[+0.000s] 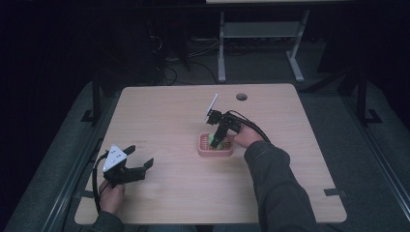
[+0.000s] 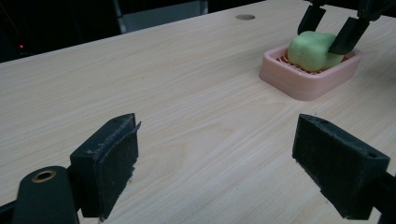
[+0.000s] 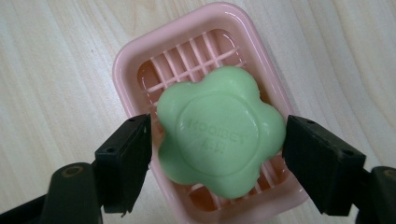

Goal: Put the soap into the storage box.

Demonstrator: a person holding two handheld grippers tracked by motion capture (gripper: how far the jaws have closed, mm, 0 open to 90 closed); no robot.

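A green flower-shaped soap [image 3: 219, 130] lies tilted in a pink slatted soap dish [image 3: 126, 60] near the table's middle. My right gripper [image 3: 217, 154] is open, one jaw on each side of the soap and very close to it. From the high view, that gripper [image 1: 220, 137] hovers over the dish [image 1: 203, 151]. My left gripper [image 1: 140, 155] is open at the table's front left with nothing between its fingers. The left gripper view shows its own jaws [image 2: 215, 154] over bare wood, with the soap [image 2: 310, 51], dish [image 2: 303, 84] and right gripper [image 2: 327, 30] farther off.
The light wooden table [image 1: 169, 111] has a round cable hole [image 1: 241, 96] near its far edge. Beyond the table stands a grey desk frame [image 1: 261, 31] on a dark floor with cables.
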